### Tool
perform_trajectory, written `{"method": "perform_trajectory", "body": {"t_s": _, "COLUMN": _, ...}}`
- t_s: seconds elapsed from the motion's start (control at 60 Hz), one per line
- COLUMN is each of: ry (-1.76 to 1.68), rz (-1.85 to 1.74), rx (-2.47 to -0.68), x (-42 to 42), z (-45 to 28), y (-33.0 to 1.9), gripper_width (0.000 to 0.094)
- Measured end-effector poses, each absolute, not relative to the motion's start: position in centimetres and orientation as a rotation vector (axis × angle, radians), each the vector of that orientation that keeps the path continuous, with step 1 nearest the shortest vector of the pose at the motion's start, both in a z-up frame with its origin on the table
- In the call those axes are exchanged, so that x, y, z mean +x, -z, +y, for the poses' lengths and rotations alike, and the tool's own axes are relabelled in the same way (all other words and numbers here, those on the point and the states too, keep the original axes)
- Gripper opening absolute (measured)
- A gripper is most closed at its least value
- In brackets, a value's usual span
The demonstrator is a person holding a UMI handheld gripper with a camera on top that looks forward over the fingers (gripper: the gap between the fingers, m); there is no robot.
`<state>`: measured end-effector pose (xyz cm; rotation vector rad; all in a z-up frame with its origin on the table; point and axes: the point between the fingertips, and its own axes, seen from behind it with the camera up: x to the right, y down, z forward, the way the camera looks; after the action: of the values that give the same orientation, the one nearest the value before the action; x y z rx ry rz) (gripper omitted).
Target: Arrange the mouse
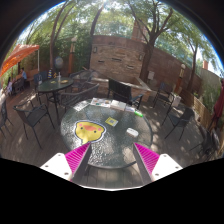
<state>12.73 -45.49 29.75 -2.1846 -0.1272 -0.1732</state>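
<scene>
A round glass table [105,140] stands on an outdoor patio just ahead of my fingers. A yellow mouse mat [88,130] with a pinkish mark lies on its left half. A small dark object [131,131], possibly the mouse, lies on the right half. My gripper [112,158] is open and empty, held over the table's near edge. Its pink pads [77,158] are wide apart with nothing between them.
A black screen [120,92] stands at the table's far side, with white papers [111,121] near it. Metal chairs [33,112] ring the table, and a second table [55,84] stands at the back left. A brick wall [130,55] and trees lie beyond.
</scene>
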Motion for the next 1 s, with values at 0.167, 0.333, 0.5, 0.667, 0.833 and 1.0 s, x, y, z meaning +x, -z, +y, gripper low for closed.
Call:
{"method": "perform_trajectory", "body": {"t_s": 0.167, "ry": 0.166, "rz": -0.115, "rx": -2.218, "x": 13.6, "z": -45.0, "y": -27.6, "gripper_width": 0.0870}}
{"method": "perform_trajectory", "body": {"t_s": 0.333, "ry": 0.168, "rz": -0.078, "rx": -2.278, "x": 15.7, "z": -45.2, "y": -23.6, "gripper_width": 0.0868}}
{"method": "perform_trajectory", "body": {"t_s": 0.5, "ry": 0.215, "rz": -0.020, "rx": -2.311, "x": 21.9, "z": -42.6, "y": -20.3, "gripper_width": 0.0870}}
{"method": "perform_trajectory", "body": {"t_s": 0.667, "ry": 0.255, "rz": 0.012, "rx": -2.296, "x": 27.2, "z": -39.1, "y": -12.5, "gripper_width": 0.0854}}
{"method": "perform_trajectory", "body": {"t_s": 0.833, "ry": 0.250, "rz": 0.014, "rx": -2.273, "x": 32.3, "z": -30.6, "y": -7.9, "gripper_width": 0.0863}}
{"method": "perform_trajectory", "body": {"t_s": 1.0, "ry": 0.204, "rz": 0.019, "rx": -2.280, "x": 34.8, "z": -21.9, "y": -3.8, "gripper_width": 0.0851}}
